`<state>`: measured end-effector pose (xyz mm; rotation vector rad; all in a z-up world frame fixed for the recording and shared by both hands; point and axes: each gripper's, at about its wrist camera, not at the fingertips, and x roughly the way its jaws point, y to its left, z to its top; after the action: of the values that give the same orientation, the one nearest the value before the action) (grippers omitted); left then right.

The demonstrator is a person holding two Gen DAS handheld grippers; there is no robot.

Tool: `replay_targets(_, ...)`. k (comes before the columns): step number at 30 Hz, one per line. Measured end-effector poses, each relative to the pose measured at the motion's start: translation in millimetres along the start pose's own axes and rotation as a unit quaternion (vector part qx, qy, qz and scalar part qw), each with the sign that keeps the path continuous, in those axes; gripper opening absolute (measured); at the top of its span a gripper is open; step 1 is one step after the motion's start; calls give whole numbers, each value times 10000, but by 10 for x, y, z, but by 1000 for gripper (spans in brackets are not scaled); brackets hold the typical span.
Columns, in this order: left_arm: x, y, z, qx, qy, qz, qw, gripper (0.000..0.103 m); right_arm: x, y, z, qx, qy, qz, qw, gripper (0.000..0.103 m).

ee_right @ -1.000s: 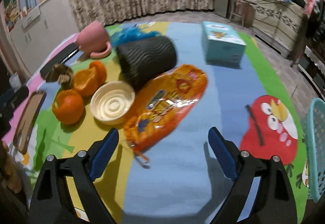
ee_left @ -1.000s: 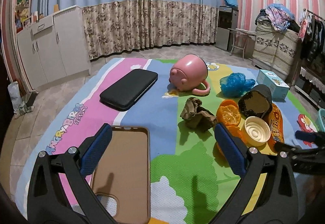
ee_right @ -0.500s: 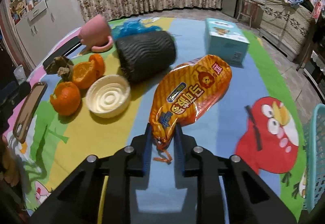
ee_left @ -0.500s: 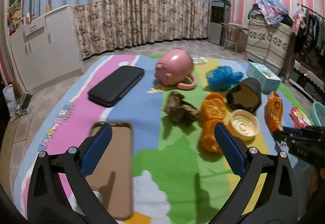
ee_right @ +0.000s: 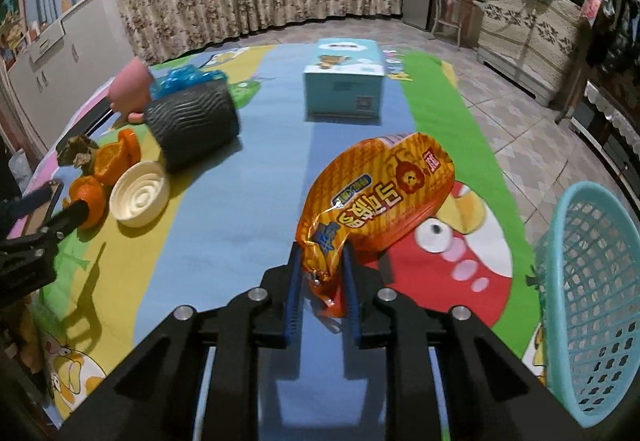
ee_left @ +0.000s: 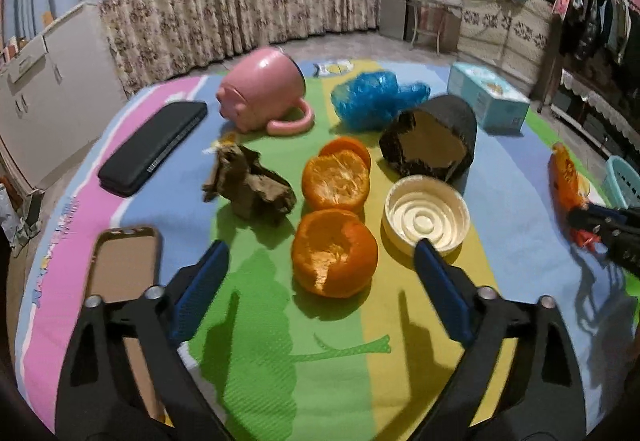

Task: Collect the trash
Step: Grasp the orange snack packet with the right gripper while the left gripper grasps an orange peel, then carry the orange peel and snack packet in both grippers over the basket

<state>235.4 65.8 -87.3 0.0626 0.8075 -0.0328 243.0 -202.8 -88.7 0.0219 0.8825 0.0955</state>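
Orange peel [ee_left: 334,259] sits between the fingers of my left claw [ee_left: 320,281], which is spread wide with nothing pressed in it; its jaws have just been closing a little, and the peel lies between them on the mat [ee_left: 320,361], not yet touched. Beside it lie a second peel [ee_left: 336,181], a crumpled brown wrapper [ee_left: 250,185] and a white lid [ee_left: 426,215]. So on this side I judge I am lining up a pick: the claw needs to come down around the near peel and close gently (it looks soft and hollow, so it may crush). Further right, my right claw [ee_right: 320,281] is pressed together on the lower end of an orange snack bag [ee_right: 376,197], which hangs lifted off the mat. That pinch is done and the carrying step is in hand. At the far right stands the teal basket [ee_right: 592,281], well to the side of the bag. Next I would swing the bag over its rim and only then let go.
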Motion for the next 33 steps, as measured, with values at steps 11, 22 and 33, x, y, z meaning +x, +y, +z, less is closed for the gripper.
replay_targets(11,158,-53,25,-7,395,-183,9991,41,-111,-247,16,240,-168,120,9995,19)
replay_targets(22,-319,-177,-7,-22,-261,77,9996,35,-406,-524,-26,335,-501,301,9977,18)
replay_targets(33,-757,-756,382,325,-853,-293,9954,35,-885,-1058,-17,885,-1102,117,9899,18)
